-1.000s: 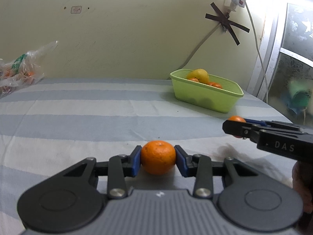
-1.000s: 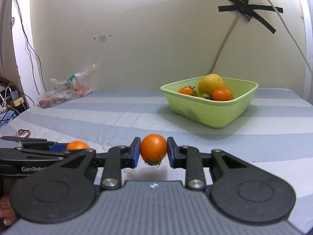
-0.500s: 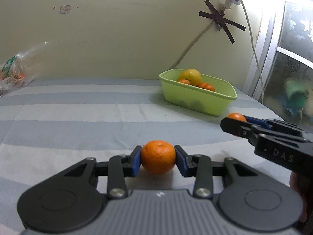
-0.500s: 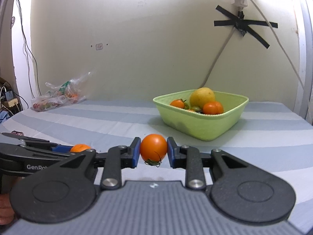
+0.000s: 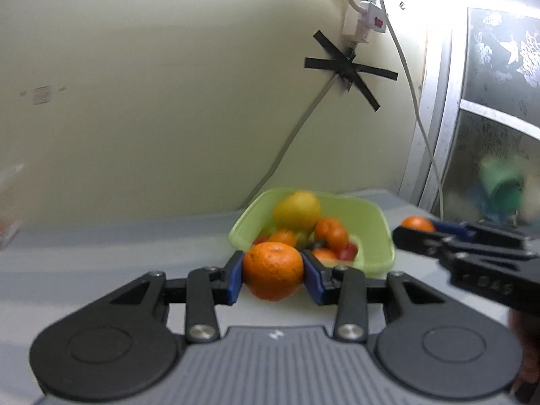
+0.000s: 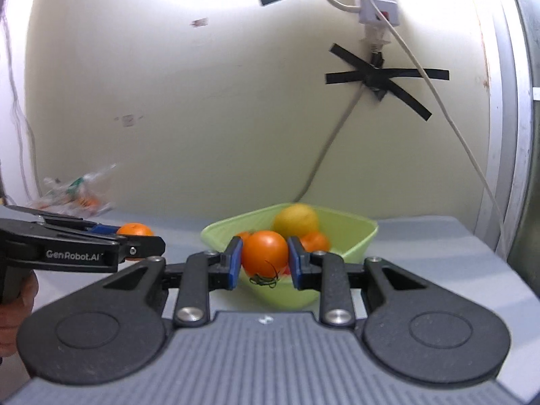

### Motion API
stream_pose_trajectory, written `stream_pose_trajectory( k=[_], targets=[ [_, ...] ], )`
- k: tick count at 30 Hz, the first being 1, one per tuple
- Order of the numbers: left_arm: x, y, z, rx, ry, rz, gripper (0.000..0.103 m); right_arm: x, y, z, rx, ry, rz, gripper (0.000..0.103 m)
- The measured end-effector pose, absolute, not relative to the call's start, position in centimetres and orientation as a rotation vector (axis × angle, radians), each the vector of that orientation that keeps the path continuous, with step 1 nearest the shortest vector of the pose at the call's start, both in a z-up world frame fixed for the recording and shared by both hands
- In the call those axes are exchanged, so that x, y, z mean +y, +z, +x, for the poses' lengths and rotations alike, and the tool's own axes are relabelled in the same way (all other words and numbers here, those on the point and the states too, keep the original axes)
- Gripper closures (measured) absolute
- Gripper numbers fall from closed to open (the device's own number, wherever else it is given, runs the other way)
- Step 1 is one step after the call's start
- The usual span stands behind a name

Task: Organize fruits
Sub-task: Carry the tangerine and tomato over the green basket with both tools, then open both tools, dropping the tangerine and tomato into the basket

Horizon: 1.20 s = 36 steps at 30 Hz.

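Note:
My left gripper point(image 5: 273, 271) is shut on an orange mandarin point(image 5: 273, 270), held above the striped table just before the near rim of the lime-green basket point(image 5: 374, 236). My right gripper point(image 6: 265, 263) is shut on an orange tomato point(image 6: 265, 256) with a dry stem, in front of the same basket point(image 6: 354, 236). The basket holds a yellow citrus fruit point(image 6: 296, 223) and several orange and red fruits. Each gripper shows in the other's view: the right one point(image 5: 413, 233) at the right edge, the left one point(image 6: 135, 236) at the left.
A clear plastic bag of produce point(image 6: 76, 197) lies at the far left by the wall. A power strip and cable point(image 5: 364, 17) hang on the wall above the basket, fixed with black tape. A window frame point(image 5: 438, 135) bounds the right side. A hand point(image 6: 15, 303) grips the left tool.
Both grippers have risen and come closer to the green basket, which now looms large right behind the held fruit. The grips on mandarin and tomato are unchanged.

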<state>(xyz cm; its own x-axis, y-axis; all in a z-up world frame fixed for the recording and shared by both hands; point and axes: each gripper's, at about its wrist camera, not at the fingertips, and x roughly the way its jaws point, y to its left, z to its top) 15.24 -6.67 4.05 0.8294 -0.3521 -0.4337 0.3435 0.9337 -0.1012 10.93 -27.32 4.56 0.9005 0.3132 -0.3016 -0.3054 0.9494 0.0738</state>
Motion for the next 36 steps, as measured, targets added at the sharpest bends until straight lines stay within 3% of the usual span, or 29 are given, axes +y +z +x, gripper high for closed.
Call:
stream_pose_trajectory(
  k=[8,11,13,18,26,28,32,34,36],
  targets=[
    [-10.5,3.2,22.6,0.561,-0.435,-0.022,0.066,-28.4,3.1,17.3,0.392,0.342,0.107,0.070],
    [-10.8,2.3,24.9,0.615,-0.441,-0.067,0.063,-29.1,2.2,17.7,0.407,0.331,0.150,0.056],
    [-10.5,2.4,25.3,0.613,-0.442,-0.116,0.056,-29.9,2.3,17.5,0.385,0.319,0.168,0.054],
    [-8.8,4.0,24.2,0.580,-0.430,-0.201,0.055,-32.2,2.8,16.5,0.333,0.279,0.288,0.053],
    [-6.7,5.4,16.8,0.495,-0.251,-0.065,0.038,-31.7,2.7,14.0,0.357,0.194,0.341,0.053],
    [-6.6,4.8,14.6,0.490,-0.202,-0.010,0.024,-30.6,2.6,12.6,0.352,0.197,0.314,0.053],
    [-6.4,3.4,11.1,0.510,-0.162,0.024,0.016,-28.8,1.4,8.7,0.386,0.223,0.308,0.053],
    [-6.2,2.9,9.4,0.522,-0.148,0.031,0.001,-28.1,0.7,7.0,0.409,0.230,0.319,0.053],
    [-6.3,2.5,7.8,0.506,-0.129,0.051,0.000,-27.5,0.3,5.7,0.421,0.226,0.319,0.053]
  ],
)
